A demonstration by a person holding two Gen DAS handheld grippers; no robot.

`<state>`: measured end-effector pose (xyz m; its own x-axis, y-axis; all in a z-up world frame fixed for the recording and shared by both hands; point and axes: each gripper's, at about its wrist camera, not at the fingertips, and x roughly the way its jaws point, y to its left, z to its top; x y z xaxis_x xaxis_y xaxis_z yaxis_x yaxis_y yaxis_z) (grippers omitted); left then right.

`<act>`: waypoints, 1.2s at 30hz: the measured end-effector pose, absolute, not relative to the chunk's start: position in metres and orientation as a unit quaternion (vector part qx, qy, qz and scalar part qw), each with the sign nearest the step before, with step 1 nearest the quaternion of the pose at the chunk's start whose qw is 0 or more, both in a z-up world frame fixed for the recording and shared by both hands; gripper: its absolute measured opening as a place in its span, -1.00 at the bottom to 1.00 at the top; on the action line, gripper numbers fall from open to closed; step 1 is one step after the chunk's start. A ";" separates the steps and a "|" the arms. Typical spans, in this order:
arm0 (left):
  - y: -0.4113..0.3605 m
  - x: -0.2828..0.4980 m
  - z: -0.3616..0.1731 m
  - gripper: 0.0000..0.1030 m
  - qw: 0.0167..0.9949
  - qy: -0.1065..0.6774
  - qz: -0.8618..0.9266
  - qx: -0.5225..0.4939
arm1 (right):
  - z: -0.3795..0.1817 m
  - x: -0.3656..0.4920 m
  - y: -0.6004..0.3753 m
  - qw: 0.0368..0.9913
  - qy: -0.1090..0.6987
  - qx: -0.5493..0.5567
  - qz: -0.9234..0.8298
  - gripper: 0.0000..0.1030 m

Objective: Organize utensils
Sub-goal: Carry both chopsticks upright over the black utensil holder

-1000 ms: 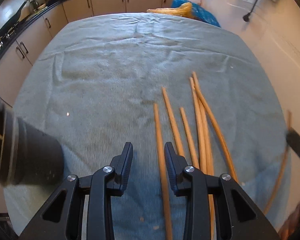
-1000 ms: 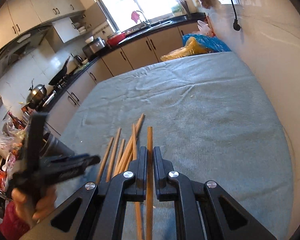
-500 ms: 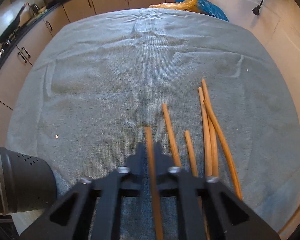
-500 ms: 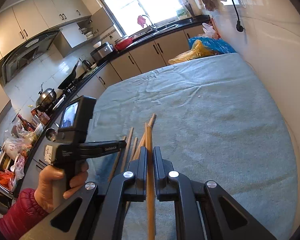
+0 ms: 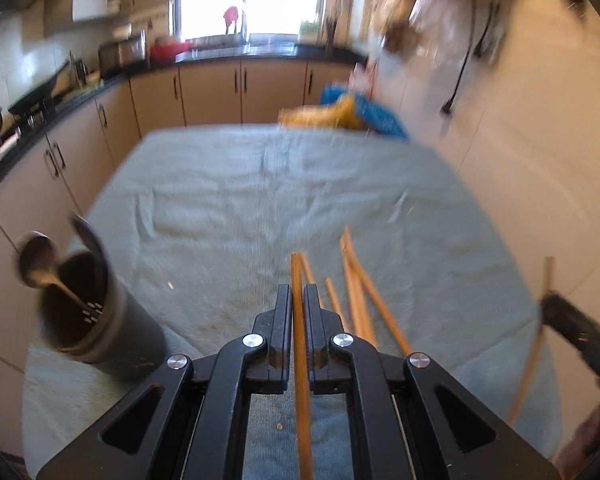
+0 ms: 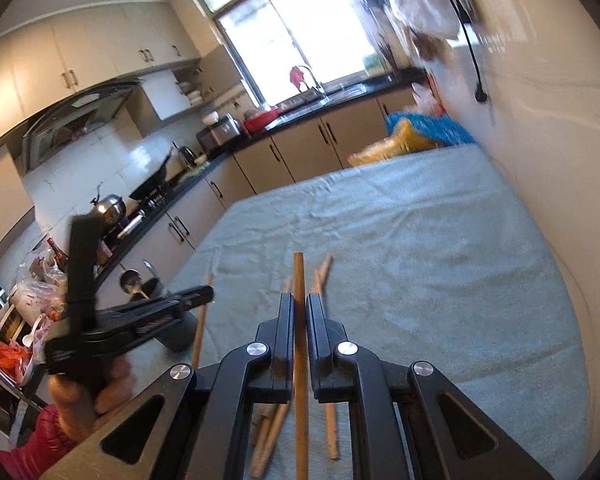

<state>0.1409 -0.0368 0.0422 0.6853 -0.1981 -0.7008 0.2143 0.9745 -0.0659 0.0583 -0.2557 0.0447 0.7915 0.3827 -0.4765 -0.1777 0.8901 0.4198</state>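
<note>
In the left wrist view, my left gripper (image 5: 297, 312) is closed on one wooden chopstick (image 5: 300, 360), lifted above the grey cloth (image 5: 240, 200). The dark utensil holder (image 5: 100, 328) stands at the left, with two spoons (image 5: 36, 258) already inside. Four or so loose chopsticks (image 5: 356, 292) lie on the cloth just beyond my fingers. In the right wrist view, my right gripper (image 6: 299, 320) also pinches a chopstick of its own (image 6: 299, 340). I judge the task is only partly done: no chopstick is in the holder yet.

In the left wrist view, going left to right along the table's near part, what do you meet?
Dark utensil holder with spoons → chopstick clamped in the left gripper → loose chopsticks on the cloth → right gripper holding another chopstick.
</note>
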 end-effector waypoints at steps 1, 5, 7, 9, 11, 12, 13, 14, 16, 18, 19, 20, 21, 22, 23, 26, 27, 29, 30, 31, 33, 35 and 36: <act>-0.034 0.133 0.050 -0.90 0.923 0.367 -0.112 0.013 | 0.049 0.054 -0.251 0.934 0.276 0.172 0.151 -0.87; -0.025 0.114 0.066 -0.89 0.935 0.335 -0.117 0.019 | 0.059 0.045 -0.235 0.941 0.257 0.153 0.157 -0.87; -0.022 0.105 0.074 -0.89 0.939 0.322 -0.122 0.018 | 0.061 0.042 -0.230 0.944 0.253 0.145 0.157 -0.87; -0.018 0.097 0.082 -0.89 0.943 0.309 -0.123 0.017 | 0.063 0.039 -0.226 0.945 0.248 0.145 0.159 -0.87; -0.014 0.091 0.089 -0.90 0.945 0.300 -0.128 0.018 | 0.068 0.037 -0.223 0.945 0.242 0.146 0.162 -0.87; -0.012 0.089 0.092 -0.90 0.946 0.297 -0.126 0.017 | 0.070 0.036 -0.222 0.946 0.239 0.145 0.162 -0.87; -0.010 0.088 0.094 -0.90 0.947 0.296 -0.127 0.014 | 0.070 0.036 -0.222 0.947 0.237 0.144 0.163 -0.87; -0.008 0.087 0.095 -0.90 0.946 0.295 -0.131 0.010 | 0.072 0.035 -0.220 0.948 0.235 0.141 0.164 -0.87; -0.002 0.086 0.096 -0.90 0.948 0.294 -0.124 0.007 | 0.074 0.033 -0.218 0.949 0.232 0.138 0.163 -0.87; 0.000 0.083 0.096 -0.90 0.947 0.294 -0.127 0.002 | 0.075 0.032 -0.217 0.950 0.229 0.137 0.164 -0.87; 0.002 0.082 0.096 -0.90 0.949 0.292 -0.123 0.002 | 0.076 0.032 -0.217 0.950 0.229 0.137 0.164 -0.87; 0.002 0.081 0.097 -0.90 0.949 0.291 -0.122 0.001 | 0.077 0.031 -0.217 0.950 0.227 0.138 0.165 -0.87; 0.003 0.080 0.097 -0.90 0.949 0.291 -0.123 0.001 | 0.079 0.030 -0.217 0.950 0.224 0.138 0.165 -0.87; 0.005 0.079 0.098 -0.90 0.949 0.290 -0.123 0.000 | 0.081 0.030 -0.215 0.951 0.222 0.136 0.165 -0.87; 0.007 0.078 0.098 -0.90 0.950 0.289 -0.121 -0.001 | 0.082 0.029 -0.215 0.953 0.218 0.134 0.164 -0.87; 0.011 0.077 0.098 -0.90 0.950 0.288 -0.119 -0.004 | 0.084 0.029 -0.215 0.954 0.215 0.130 0.163 -0.87; 0.011 0.077 0.098 -0.90 0.950 0.289 -0.117 -0.004 | 0.083 0.030 -0.215 0.954 0.216 0.132 0.162 -0.87; 0.014 0.076 0.098 -0.90 0.949 0.291 -0.119 -0.008 | 0.082 0.030 -0.215 0.953 0.218 0.135 0.163 -0.87; 0.014 0.075 0.099 -0.90 0.949 0.291 -0.119 -0.008 | 0.083 0.030 -0.215 0.953 0.217 0.135 0.162 -0.87; 0.014 0.074 0.100 -0.90 0.950 0.290 -0.119 -0.007 | 0.084 0.029 -0.215 0.954 0.215 0.134 0.162 -0.87; 0.014 0.074 0.100 -0.90 0.949 0.291 -0.120 -0.009 | 0.086 0.027 -0.214 0.954 0.213 0.133 0.164 -0.87; 0.015 0.073 0.101 -0.90 0.949 0.292 -0.120 -0.013 | 0.089 0.026 -0.213 0.955 0.210 0.132 0.163 -0.87; 0.015 0.074 0.101 -0.90 0.949 0.293 -0.120 -0.012 | 0.089 0.025 -0.213 0.955 0.209 0.133 0.164 -0.87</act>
<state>0.0737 0.0152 0.1010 0.7999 -0.2355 -0.5520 0.2212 0.9707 -0.0936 0.0249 -0.2133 0.0892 0.8585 0.3691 -0.3560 -0.2581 0.9109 0.3219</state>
